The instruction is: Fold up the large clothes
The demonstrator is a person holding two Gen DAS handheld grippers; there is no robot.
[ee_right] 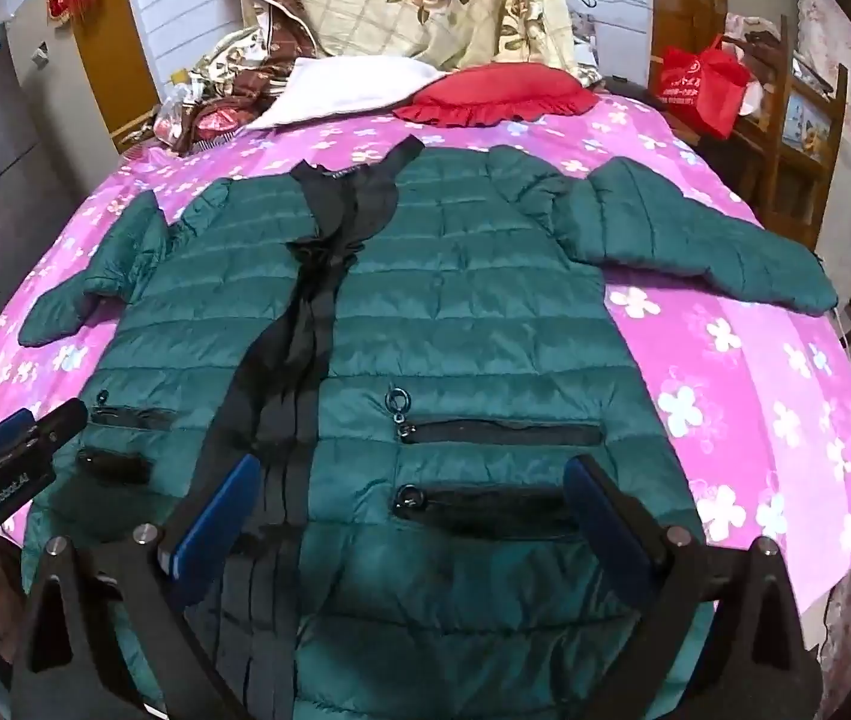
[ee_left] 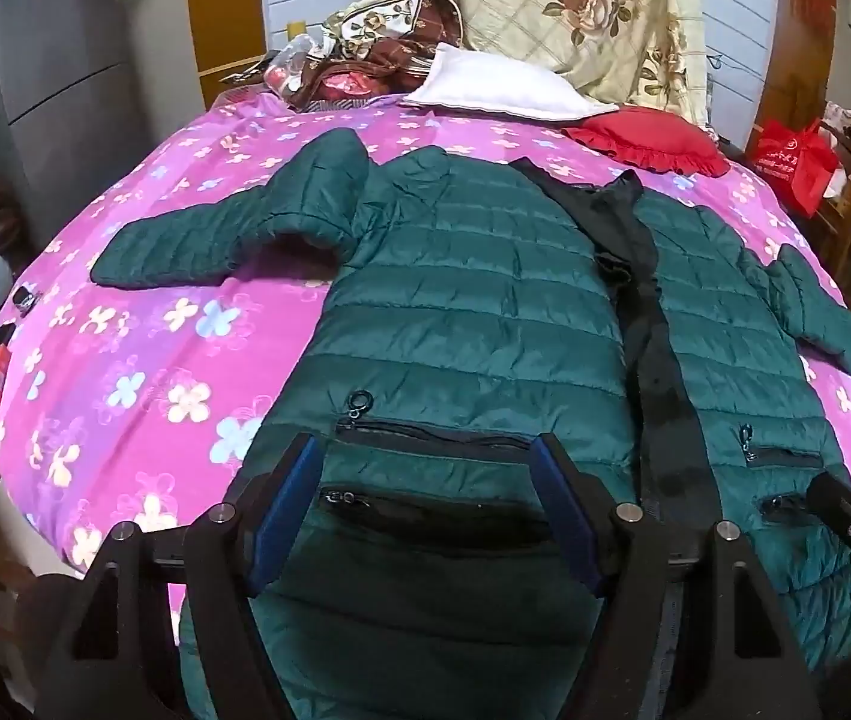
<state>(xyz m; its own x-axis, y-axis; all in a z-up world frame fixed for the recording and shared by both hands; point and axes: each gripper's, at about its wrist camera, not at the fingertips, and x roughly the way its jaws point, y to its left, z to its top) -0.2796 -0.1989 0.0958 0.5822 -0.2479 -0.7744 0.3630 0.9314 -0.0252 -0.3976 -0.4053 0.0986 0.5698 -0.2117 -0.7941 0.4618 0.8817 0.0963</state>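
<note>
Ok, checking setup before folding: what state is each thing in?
Green jacket: spread flat, front up, unfolded.
Sleeves: both spread outward.
Pocket zippers: closed.
Left claw: open, holding nothing.
Right claw: open, holding nothing.

My right gripper (ee_right: 410, 507) hangs wide open over the green puffer jacket (ee_right: 455, 324), spread flat, sleeves out, on the pink flowered bedspread (ee_right: 755, 396).

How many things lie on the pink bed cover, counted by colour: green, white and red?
Green: 1, the quilted jacket
White: 1, the pillow
Red: 1, the frilled cushion
Total: 3
</note>
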